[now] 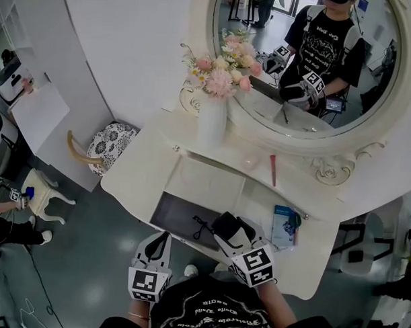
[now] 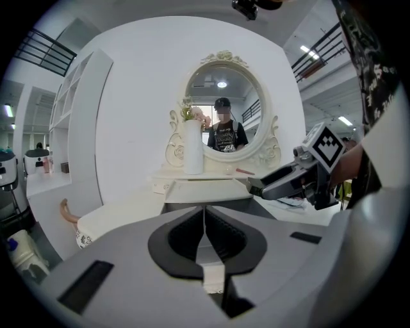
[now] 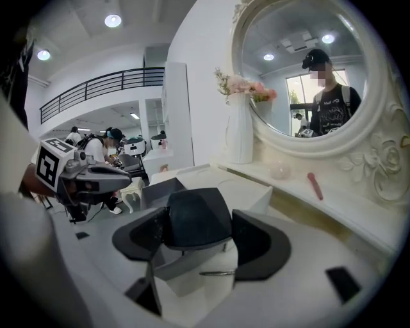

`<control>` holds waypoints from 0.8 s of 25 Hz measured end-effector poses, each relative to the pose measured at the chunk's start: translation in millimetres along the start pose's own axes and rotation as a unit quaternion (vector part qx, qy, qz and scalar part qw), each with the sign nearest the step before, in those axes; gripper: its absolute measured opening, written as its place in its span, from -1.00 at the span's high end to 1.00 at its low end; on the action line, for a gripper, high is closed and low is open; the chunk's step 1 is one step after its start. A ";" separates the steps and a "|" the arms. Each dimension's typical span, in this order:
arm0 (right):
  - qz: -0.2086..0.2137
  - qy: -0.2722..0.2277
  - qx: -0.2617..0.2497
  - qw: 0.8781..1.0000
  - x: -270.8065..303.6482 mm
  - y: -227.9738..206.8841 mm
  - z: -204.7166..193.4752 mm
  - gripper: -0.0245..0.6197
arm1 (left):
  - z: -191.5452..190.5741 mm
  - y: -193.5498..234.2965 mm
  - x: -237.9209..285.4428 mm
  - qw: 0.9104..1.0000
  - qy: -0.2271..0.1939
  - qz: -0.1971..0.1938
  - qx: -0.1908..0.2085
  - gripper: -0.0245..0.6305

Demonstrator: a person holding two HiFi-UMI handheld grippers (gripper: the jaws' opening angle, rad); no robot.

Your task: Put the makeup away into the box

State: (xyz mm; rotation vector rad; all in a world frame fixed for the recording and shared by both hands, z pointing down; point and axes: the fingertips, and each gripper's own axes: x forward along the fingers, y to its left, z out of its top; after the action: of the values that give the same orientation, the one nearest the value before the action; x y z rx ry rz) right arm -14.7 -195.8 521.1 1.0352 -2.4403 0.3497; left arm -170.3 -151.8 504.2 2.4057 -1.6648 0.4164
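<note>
We see the box [image 1: 171,218] open, its dark inside bare at left. Its right edge is blocked by the right gripper [image 1: 225,229], clamped on a dark makeup piece [image 3: 192,218]. Back shelf is tight: vase [image 1: 212,121] at left, red stick [image 1: 273,169] mid. Blue pack [image 1: 283,226] lies right of the box. Tabletop left of the box is bare, w/ a stool [image 1: 110,144] just beyond.

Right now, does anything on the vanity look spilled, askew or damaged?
Nothing stands out. The vase stands upright; a pink stick and a blue packet lie loose on the vanity, neither spilled nor broken.
</note>
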 end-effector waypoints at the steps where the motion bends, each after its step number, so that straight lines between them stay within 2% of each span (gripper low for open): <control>1: 0.006 0.000 -0.004 1.000 2.6 3.2 1.6 -0.09 | -0.3 2.2 -1.4 1.000 0.000 0.003 -0.001 0.85; 20: 0.073 -0.017 -0.052 0.996 39.2 43.8 38.8 -0.09 | -11.7 38.6 -28.3 0.998 0.005 0.063 -0.025 0.85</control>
State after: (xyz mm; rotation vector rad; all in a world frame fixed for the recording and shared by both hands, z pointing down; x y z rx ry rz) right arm -82.7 -205.3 505.3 0.8290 -2.5423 0.2502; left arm -217.2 -136.9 505.7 2.2677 -1.8077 0.4008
